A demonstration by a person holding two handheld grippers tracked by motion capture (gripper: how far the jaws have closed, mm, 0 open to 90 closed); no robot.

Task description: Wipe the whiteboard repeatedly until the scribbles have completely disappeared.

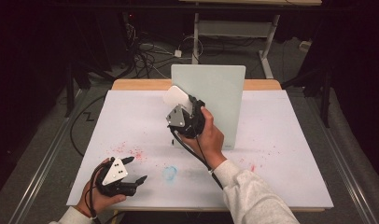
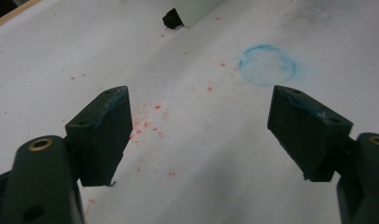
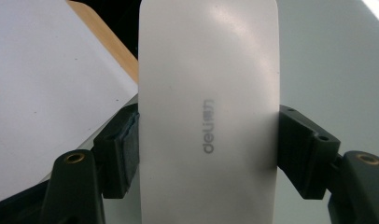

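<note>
The right tool (image 1: 184, 105) is pinching a white eraser (image 1: 177, 97) (a flat, rounded block with grey "deli" lettering on its face), one black jaw pressing on each long side. The person's right hand (image 1: 207, 136) is holding that tool up above the middle of the bench (image 1: 290, 140), and the eraser is sitting right in front of the upright pale board (image 1: 220, 100), toward the board's left edge. Whether the eraser is touching the board I cannot tell. In the right gripper view the eraser (image 3: 208, 112) is standing lengthwise between the jaws, with the board (image 3: 332, 60) behind it and the bench's wooden edge running off to the left.

The board is standing near the far edge of the bench, about halfway along it, with a small black foot (image 2: 172, 18) at its base.

The left tool (image 1: 131, 169) is resting near the bench's near left corner, in the person's left hand (image 1: 96, 196), with its jaws spread wide and nothing between them. In the left gripper view it (image 2: 199, 126) is pointing across the white bench top, where a faint blue ring (image 2: 268, 65) is lying ahead of the right-hand jaw and red specks (image 2: 148, 122) are scattered between the two. From above, the blue ring (image 1: 169, 172) is sitting near the near edge, between the two hands.
</note>
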